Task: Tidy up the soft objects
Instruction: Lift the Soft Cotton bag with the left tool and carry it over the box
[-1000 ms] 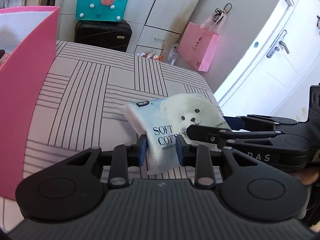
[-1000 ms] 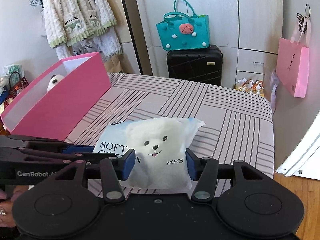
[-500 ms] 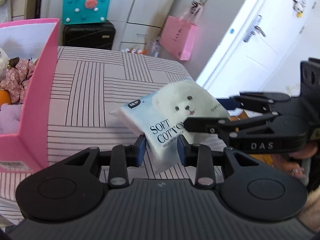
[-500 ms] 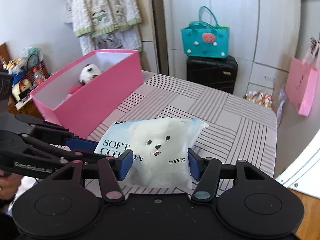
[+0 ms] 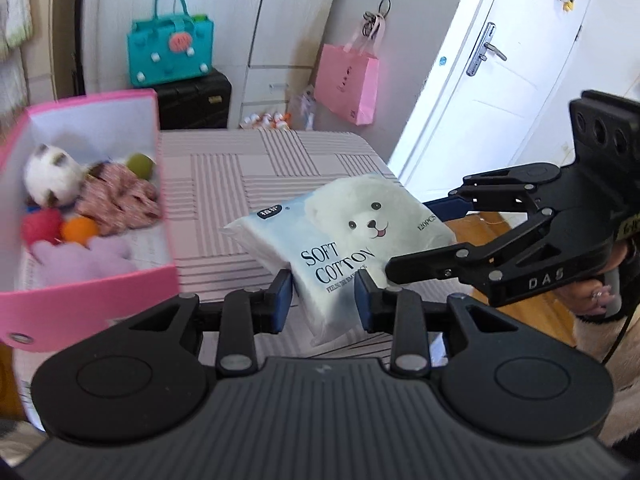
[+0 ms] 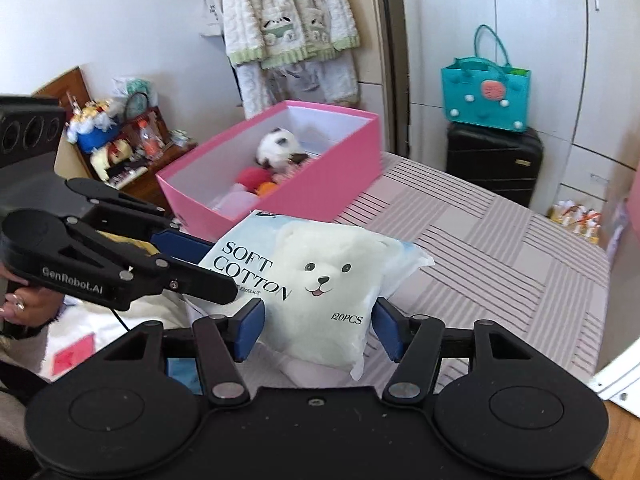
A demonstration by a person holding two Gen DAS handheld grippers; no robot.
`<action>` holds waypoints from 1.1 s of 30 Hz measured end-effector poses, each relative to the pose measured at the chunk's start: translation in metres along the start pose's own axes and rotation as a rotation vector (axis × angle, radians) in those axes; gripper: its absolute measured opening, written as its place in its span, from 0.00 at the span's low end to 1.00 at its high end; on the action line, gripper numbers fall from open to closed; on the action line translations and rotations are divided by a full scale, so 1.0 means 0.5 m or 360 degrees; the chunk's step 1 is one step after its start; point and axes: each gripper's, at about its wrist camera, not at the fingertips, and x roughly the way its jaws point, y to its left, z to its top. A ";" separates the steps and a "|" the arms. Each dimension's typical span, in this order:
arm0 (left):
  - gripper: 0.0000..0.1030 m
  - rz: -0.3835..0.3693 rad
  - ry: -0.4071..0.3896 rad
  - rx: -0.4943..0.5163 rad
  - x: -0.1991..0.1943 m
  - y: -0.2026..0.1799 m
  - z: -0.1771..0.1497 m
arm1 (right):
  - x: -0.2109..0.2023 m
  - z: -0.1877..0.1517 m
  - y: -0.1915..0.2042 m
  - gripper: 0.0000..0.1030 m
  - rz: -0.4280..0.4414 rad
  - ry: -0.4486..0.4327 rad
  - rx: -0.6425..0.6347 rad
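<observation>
A pack of soft cotton tissues (image 5: 352, 232) with a white bear on it hangs in the air above the striped table (image 5: 240, 184). My left gripper (image 5: 324, 304) is shut on its lower corner, both blue pads pressing the wrapper. My right gripper (image 6: 318, 328) grips the pack (image 6: 312, 280) across its wider bear end. Each gripper shows in the other's view: the right gripper (image 5: 416, 240) reaches in from the right, the left gripper (image 6: 216, 268) from the left. The pink box (image 6: 328, 184) beyond the pack holds a white plush, coloured balls and other soft toys.
A teal bag (image 6: 484, 100) sits on a black suitcase (image 6: 496, 164) past the table's far edge. A pink paper bag (image 5: 348, 84) hangs by a white door (image 5: 472, 92). Left of the box stands a cluttered wooden shelf (image 6: 120, 148). Clothes (image 6: 288, 12) hang above.
Both grippers have raised the pack off the table and carried it toward the pink box. The box's inside with its toys has come into view.
</observation>
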 end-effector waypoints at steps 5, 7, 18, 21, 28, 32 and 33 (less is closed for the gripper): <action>0.31 0.0095 -0.0058 -0.0004 -0.039 0.019 -0.005 | 0.015 0.022 0.034 0.62 0.0051 -0.0019 -0.0073; 0.31 0.0124 -0.0076 -0.0004 -0.052 0.027 -0.006 | 0.017 0.030 0.048 0.60 0.0068 -0.0034 -0.0107; 0.31 0.0259 -0.0078 0.0020 -0.125 0.066 -0.013 | 0.034 0.077 0.103 0.46 0.0221 -0.0010 -0.0152; 0.31 0.0302 -0.0066 0.0043 -0.138 0.074 -0.008 | 0.040 0.091 0.111 0.45 0.0263 -0.0011 -0.0159; 0.31 0.0451 -0.0150 0.0086 -0.155 0.103 0.012 | 0.073 0.134 0.138 0.42 0.0261 -0.0066 -0.0255; 0.36 0.0533 -0.0220 0.0076 -0.147 0.133 0.028 | 0.105 0.165 0.143 0.36 0.0260 -0.0110 -0.0287; 0.36 0.0554 -0.0228 0.0073 -0.142 0.141 0.033 | 0.116 0.174 0.141 0.34 0.0257 -0.0123 -0.0290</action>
